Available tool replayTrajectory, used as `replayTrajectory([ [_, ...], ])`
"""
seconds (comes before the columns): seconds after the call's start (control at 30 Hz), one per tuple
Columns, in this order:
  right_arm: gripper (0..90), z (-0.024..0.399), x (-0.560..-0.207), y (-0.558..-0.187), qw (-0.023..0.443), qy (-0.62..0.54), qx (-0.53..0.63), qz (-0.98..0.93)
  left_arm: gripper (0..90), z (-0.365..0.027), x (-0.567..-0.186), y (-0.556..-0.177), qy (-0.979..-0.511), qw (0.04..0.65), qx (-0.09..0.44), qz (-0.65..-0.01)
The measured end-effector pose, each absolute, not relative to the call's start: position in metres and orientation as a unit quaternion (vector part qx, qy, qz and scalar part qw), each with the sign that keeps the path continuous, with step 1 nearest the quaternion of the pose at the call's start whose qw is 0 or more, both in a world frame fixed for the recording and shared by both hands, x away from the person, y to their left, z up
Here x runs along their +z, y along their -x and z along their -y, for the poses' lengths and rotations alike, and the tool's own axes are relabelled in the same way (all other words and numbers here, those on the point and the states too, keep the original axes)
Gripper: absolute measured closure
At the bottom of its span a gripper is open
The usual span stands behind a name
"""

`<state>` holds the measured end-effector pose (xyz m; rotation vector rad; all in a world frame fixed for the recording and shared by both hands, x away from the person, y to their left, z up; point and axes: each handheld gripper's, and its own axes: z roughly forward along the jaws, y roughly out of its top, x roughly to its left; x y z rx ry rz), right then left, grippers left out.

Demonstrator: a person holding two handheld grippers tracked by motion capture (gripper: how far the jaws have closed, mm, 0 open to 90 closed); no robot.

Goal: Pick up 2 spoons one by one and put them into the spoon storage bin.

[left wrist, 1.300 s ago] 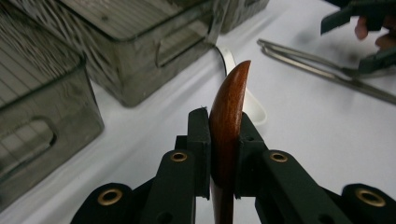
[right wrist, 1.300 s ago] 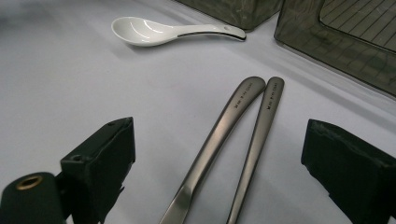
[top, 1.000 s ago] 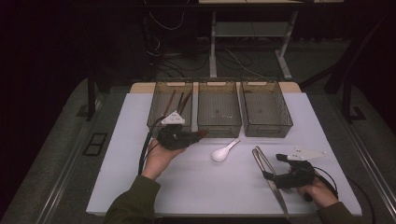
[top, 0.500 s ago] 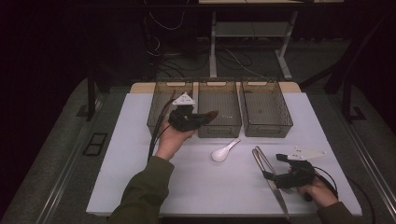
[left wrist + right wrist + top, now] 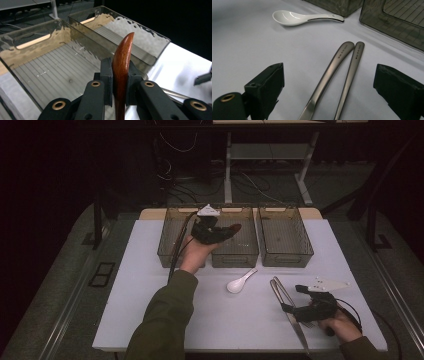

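Nearest the person, well short of the middle bin (image 5: 235, 240), the right hand-held gripper (image 5: 329, 92) is resting released on the worktop (image 5: 150, 270), its jaws straddling two metal utensil handles (image 5: 337, 72), with a white spoon (image 5: 241, 281) lying between them and that bin. Farther off, the left hand-held gripper (image 5: 215, 231) is grasping a wooden utensil (image 5: 122, 67) above the middle bin, so the sorting step appears to be a drop, calling for lowering and letting go. Its own view is showing the clamp on the reddish wood and the bin's ribbed floor, which the high view leaves dim.

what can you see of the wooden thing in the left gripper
The wooden piece is smooth, reddish-brown and polished, narrow and gently curved, tapering to a rounded tip. The left gripper is shut on it, one black jaw pressing each side, so its lower end is hidden. It is held in the air over the middle bin, touching nothing but the jaws. Whether it is a spoon or a spatula cannot be told.
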<state>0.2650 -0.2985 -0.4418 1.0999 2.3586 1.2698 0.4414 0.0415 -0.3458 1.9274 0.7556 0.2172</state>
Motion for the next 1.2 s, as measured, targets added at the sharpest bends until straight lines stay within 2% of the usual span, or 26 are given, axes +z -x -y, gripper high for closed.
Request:
replayTrajectory([
  [0.47, 9.8, 0.299, -0.441, -0.264, 0.12, -0.375, 0.44, -0.807, 79.4, -0.011, -0.331, -0.475, -0.789, 0.516, 0.093, -0.318],
  [0.97, 9.8, 0.3, -0.44, -0.264, 0.12, -0.374, 0.445, -0.805, 78.7, 0.009, -0.37, -0.498, -0.794, 0.494, 0.08, -0.346],
  [1.07, 9.8, 0.3, -0.44, -0.264, 0.12, -0.374, 0.445, -0.805, 64.7, 0.01, -0.375, -0.499, -0.796, 0.481, 0.081, -0.359],
  [1.13, 9.8, 0.3, -0.44, -0.264, 0.12, -0.374, 0.446, -0.804, 60.8, 0.007, -0.376, -0.499, -0.81, 0.466, 0.085, -0.346],
  [1.2, 9.8, 0.3, -0.44, -0.264, 0.119, -0.373, 0.446, -0.805, 57.6, 0.008, -0.377, -0.497, -0.797, 0.478, 0.086, -0.358],
])
